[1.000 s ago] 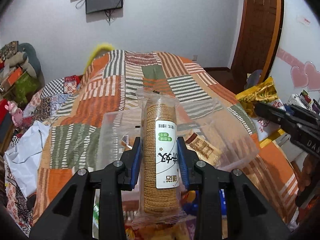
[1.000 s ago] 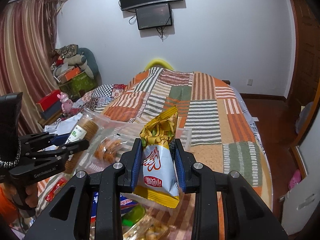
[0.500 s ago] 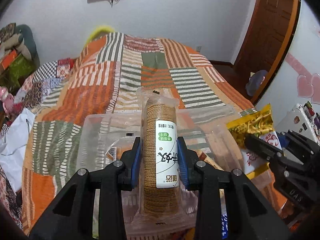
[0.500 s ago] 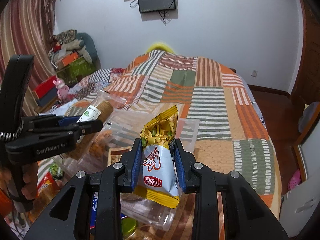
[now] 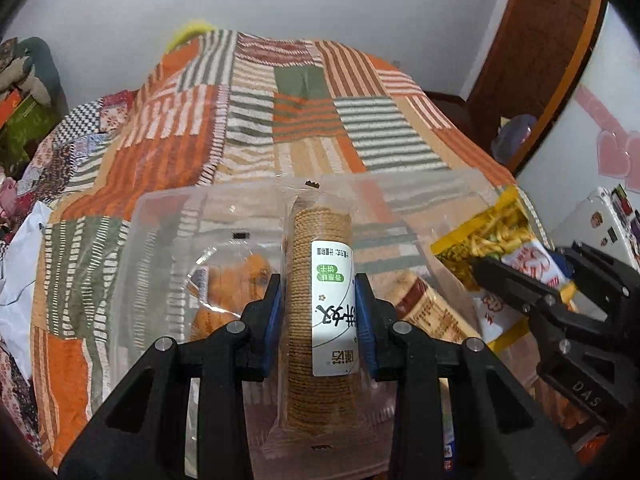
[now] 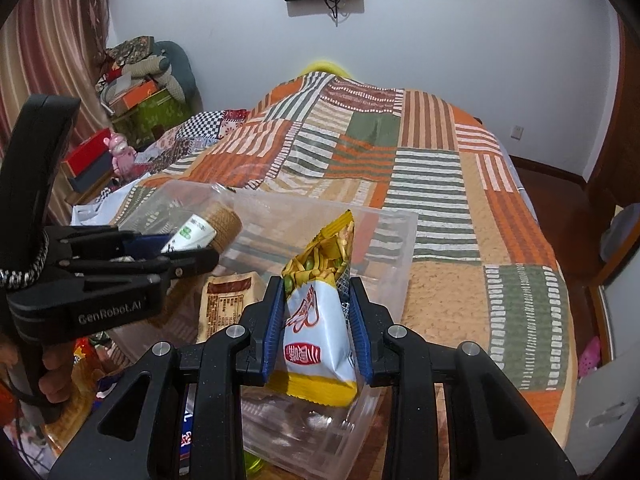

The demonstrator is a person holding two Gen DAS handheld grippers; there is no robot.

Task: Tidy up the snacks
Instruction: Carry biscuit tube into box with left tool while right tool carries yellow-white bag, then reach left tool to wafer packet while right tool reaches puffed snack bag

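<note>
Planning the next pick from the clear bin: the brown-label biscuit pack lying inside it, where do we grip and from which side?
Judging by its pose, take the brown-label pack across its two long edges near the middle, coming straight down from above. It lies flat on the floor of the clear bin, label up, so the bin walls block any side approach. Both the left gripper and right gripper hold snacks now.

Both wrist views close, facing along bed [image 5: 304, 128], sharing clear bin [image 6: 404, 240].

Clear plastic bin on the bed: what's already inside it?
Inside the clear bin lie an orange snack bag and a brown-labelled cracker pack. The held biscuit roll and the grippers cover the near part.
</note>
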